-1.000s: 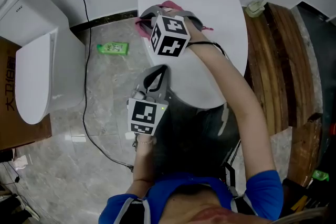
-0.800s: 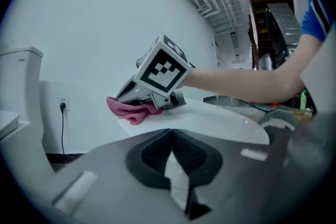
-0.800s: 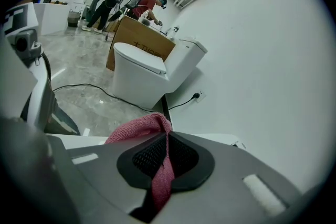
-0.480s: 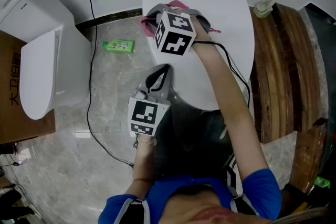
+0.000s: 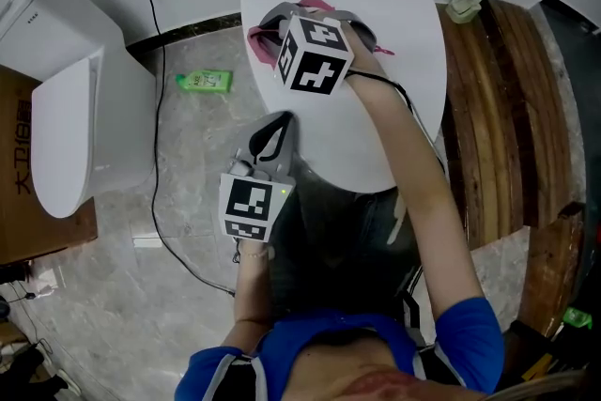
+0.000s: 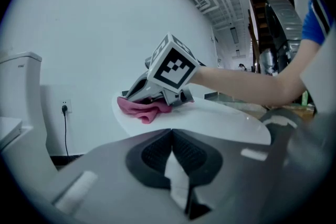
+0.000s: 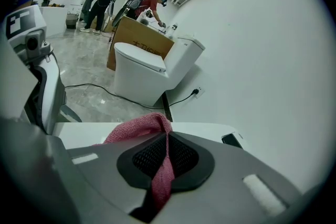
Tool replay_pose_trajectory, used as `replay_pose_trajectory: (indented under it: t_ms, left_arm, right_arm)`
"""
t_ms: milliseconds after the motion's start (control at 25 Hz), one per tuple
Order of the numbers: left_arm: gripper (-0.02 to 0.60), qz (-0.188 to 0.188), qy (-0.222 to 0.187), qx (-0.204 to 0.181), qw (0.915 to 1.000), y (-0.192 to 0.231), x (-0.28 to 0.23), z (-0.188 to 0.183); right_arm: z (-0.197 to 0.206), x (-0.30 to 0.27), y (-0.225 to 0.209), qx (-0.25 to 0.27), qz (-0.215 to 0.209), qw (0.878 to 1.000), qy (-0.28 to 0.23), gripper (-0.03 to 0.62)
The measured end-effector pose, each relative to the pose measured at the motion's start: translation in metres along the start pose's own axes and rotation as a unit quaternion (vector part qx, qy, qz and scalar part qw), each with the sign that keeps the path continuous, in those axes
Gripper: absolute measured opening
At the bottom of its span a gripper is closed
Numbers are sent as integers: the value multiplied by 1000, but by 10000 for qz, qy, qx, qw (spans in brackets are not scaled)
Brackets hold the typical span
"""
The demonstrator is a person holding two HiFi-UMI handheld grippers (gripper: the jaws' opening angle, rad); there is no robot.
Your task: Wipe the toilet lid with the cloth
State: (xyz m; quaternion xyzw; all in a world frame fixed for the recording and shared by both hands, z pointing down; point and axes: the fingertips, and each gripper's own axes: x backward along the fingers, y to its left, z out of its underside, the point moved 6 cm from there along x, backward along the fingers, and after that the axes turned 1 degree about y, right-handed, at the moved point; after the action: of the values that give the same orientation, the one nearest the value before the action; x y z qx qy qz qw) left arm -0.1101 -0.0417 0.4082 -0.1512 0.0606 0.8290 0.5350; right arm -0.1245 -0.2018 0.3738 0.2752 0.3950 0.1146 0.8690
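**Toilet lid (image 5: 376,89): cloth working close to the rim**

The white lid lies shut. The right gripper (image 5: 270,25) has its jaws clenched on the pink cloth (image 5: 263,40), which is pressed to the lid's rear left, just beside the rim. The left gripper (image 5: 275,131) hovers at the near edge, its jaws closed on nothing. Only a thin fold looks pinched, so a hard stroke could tug it free or drag the cloth off the rim.

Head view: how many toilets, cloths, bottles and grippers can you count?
Toilets: 2
Cloth: 1
Bottle: 1
Grippers, left and right: 2
Total: 6
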Motion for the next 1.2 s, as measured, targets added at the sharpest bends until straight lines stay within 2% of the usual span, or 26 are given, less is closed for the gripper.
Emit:
replay_pose_trajectory:
  t_ms: [280,1200]
  left_arm:
    - [2,3,11,-4,10000,0,0,0]
    - [3,-43,-63,25,10000,-1,0,0]
  right_arm:
    - [10,6,-4,-136,-93,9998,65,8]
    - [55,33,-21,-519,66,9985,176,8]
